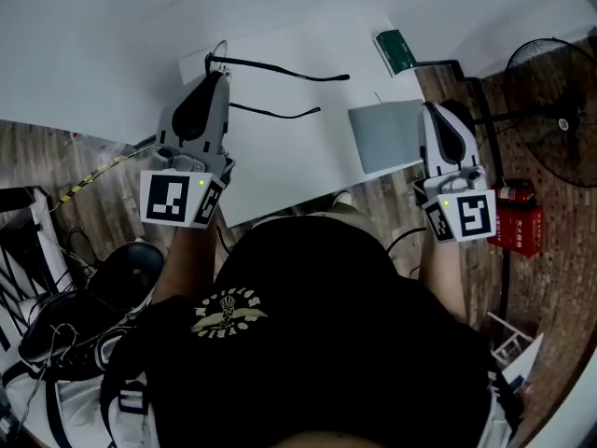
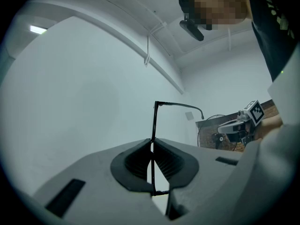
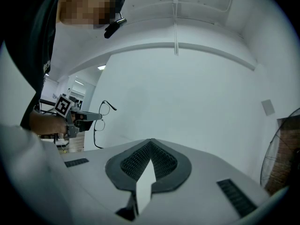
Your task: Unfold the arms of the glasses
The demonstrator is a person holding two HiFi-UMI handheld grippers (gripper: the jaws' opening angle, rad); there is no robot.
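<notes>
Holding step: glasses (image 1: pixel 280 69) are clamped by the left gripper (image 1: pixel 216 71), both arms apparently unfolded. Right gripper (image 1: pixel 434 112) is closed, empty, well right. Set-down judged next.

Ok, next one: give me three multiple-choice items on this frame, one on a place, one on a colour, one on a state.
1. Where are the glasses?
A. on the table
B. in the left gripper
C. in the right gripper

2. What colour are they?
A. black
B. red
C. white

3. How is the right gripper?
A. open
B. shut on the glasses
C. shut, empty

Key:
1 B, the left gripper view shows its jaws clamped on them.
2 A, they show black in every view.
3 C, the right gripper view shows its pads together with nothing between.
</notes>
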